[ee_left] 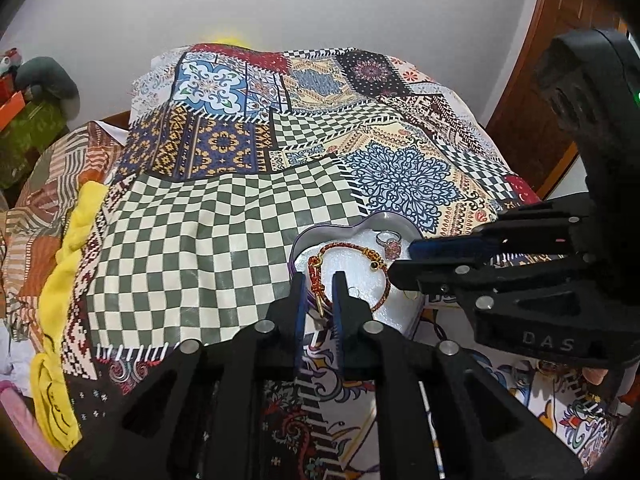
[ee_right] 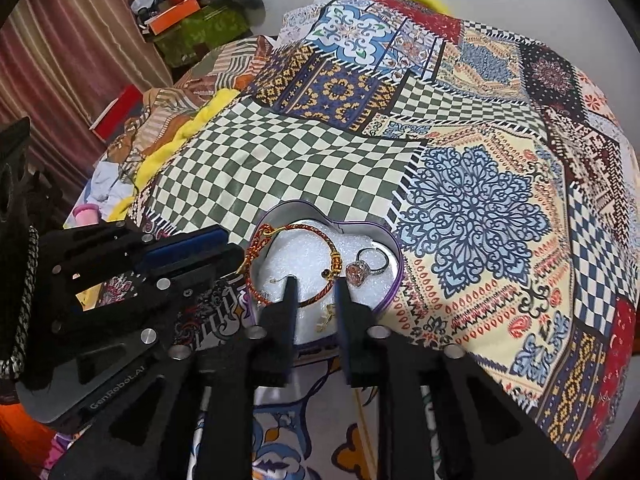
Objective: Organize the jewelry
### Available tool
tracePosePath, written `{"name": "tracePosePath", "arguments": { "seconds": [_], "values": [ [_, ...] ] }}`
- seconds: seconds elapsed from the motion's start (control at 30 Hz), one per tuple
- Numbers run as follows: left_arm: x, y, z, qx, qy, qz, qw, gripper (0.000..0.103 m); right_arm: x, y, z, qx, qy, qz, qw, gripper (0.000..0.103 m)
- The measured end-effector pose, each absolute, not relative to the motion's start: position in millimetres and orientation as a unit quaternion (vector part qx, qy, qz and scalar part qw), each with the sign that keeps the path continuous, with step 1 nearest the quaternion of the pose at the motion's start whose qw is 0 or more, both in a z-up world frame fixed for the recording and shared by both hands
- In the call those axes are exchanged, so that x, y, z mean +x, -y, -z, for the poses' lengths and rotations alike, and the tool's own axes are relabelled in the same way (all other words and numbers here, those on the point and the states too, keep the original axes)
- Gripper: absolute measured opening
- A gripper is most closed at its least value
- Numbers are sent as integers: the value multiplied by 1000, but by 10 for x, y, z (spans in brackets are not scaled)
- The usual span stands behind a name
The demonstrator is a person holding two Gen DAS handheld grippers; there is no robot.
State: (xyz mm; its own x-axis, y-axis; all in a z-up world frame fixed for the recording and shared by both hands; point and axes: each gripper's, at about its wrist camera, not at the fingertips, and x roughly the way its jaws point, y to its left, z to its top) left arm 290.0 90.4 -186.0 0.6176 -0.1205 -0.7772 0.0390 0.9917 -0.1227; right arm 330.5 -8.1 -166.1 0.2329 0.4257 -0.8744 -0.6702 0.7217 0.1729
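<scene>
Your left gripper straddles the near wall of the heart-shaped tin, jaws parted and holding nothing, with the bracelet draped over the rim between them. Your right gripper, also released, hovers just above a small gold earring on the tin's white foam. Closing carelessly may snag the bracelet and drag it out, or tip the tin on the soft quilt. The ring lies just beyond your right gripper's tips.
</scene>
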Motion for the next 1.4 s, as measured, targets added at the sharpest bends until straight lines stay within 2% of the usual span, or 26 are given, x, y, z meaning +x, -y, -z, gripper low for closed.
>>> {"name": "tracePosePath", "arguments": {
  "seconds": [0.03, 0.1, 0.23, 0.4, 0.53, 0.67, 1.03, 1.4],
  "values": [
    [2881, -904, 1841, -45, -434, 43, 899, 14, 3284, 90, 1636, -119, -506, -352, 778, 28],
    [2826, -904, 1780, -44, -431, 41, 900, 16, 3222, 131, 1536, -119, -494, -351, 787, 31],
    [2701, -907, 1644, -49, -424, 35, 904, 27, 3116, 224, 1331, -118, -474, -343, 802, 32],
    [2511, -847, 1455, -42, -416, 34, 908, 27, 2957, 424, 1070, -108, -448, -333, 822, 32],
    [2340, -762, 1310, -38, -409, 36, 911, 34, 2810, 615, 925, -100, -434, -326, 834, 32],
    [2188, -653, 1215, -33, -408, 43, 911, 35, 2668, 792, 863, -97, -424, -316, 843, 32],
    [1907, -201, 1316, -1, -428, 78, 900, 36, 2382, 1302, 942, -100, -420, -288, 855, 32],
    [1801, 100, 1659, 21, -459, 105, 882, 37, 2265, 1429, 1438, -108, -464, -297, 828, 32]
  ]
}}
